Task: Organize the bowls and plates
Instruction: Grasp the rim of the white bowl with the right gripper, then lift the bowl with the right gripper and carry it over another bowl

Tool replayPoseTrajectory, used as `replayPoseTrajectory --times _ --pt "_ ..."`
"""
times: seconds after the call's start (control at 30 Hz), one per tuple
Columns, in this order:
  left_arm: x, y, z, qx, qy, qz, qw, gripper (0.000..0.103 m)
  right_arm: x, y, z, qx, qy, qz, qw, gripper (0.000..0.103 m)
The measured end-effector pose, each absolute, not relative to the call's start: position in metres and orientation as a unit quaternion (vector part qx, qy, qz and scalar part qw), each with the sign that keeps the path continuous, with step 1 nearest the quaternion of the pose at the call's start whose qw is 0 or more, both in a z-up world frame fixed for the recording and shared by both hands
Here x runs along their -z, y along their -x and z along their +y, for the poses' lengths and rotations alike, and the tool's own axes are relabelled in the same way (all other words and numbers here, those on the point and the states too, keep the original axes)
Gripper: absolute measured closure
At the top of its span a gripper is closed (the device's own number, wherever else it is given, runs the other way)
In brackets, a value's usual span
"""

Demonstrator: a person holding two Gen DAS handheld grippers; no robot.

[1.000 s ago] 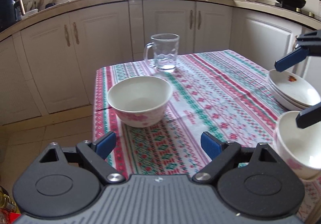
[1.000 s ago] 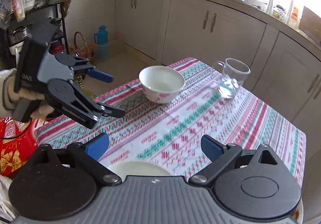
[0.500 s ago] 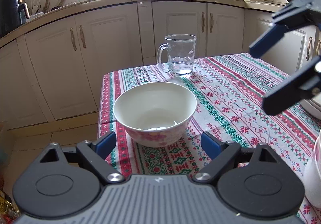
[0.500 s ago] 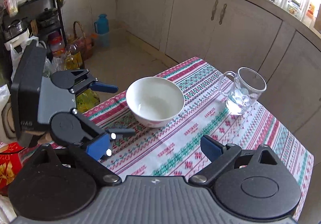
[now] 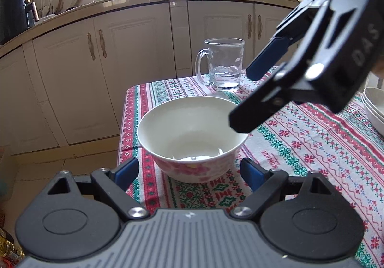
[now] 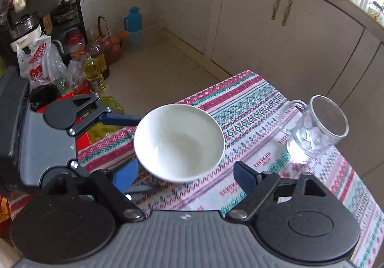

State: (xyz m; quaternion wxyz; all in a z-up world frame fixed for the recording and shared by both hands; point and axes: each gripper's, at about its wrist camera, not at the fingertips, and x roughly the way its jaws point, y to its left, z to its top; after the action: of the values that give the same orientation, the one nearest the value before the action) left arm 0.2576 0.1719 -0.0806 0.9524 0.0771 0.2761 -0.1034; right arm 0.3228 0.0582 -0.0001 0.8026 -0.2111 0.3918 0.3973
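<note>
A white bowl with pink flowers [image 5: 192, 138] stands near the table's left corner; it also shows in the right wrist view [image 6: 178, 142]. My left gripper [image 5: 189, 172] is open, its fingers level with the bowl's near side, one on each flank. My right gripper [image 6: 186, 175] is open and hangs above the bowl's right rim; in the left wrist view its lower finger [image 5: 249, 116] sits over that rim. A stack of white plates [image 5: 374, 109] lies at the right edge.
A glass mug [image 5: 224, 67] with a little water stands behind the bowl, seen also in the right wrist view [image 6: 314, 131]. The striped tablecloth [image 5: 312, 143] covers the table. Cabinets [image 5: 134, 63] stand beyond; bottles and bags [image 6: 72, 61] crowd the floor to the left.
Both grippers have closed in on the flowered bowl. The left moved forward until its fingers flank it; the right swung left from the plates and stands over its rim.
</note>
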Motion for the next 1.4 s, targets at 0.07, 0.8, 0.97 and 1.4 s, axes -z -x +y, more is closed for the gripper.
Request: replayPoseTrajectory --times 0.07,0.8,0.97,1.4 --pt "0.082 -0.261 0.171 0.101 -0.079 0.276 0.953 0.012 0.004 -0.331 0.061 -0.397 0.209 0.394 0.802 0.016" --pt "0.082 -0.271 0.171 0.124 -0.078 0.266 0.953 0.012 0.044 -0.394 0.076 -0.406 0.141 0.434 0.792 0.041" --pt "0.081 -0.272 0.171 0.125 -0.077 0.268 0.952 0.012 0.047 -0.395 0.077 -0.41 0.139 0.438 0.788 0.044" --pt "0.08 -0.279 0.182 0.145 -0.039 0.28 0.948 0.012 0.046 -0.393 0.077 -0.414 0.143 0.438 0.786 0.045"
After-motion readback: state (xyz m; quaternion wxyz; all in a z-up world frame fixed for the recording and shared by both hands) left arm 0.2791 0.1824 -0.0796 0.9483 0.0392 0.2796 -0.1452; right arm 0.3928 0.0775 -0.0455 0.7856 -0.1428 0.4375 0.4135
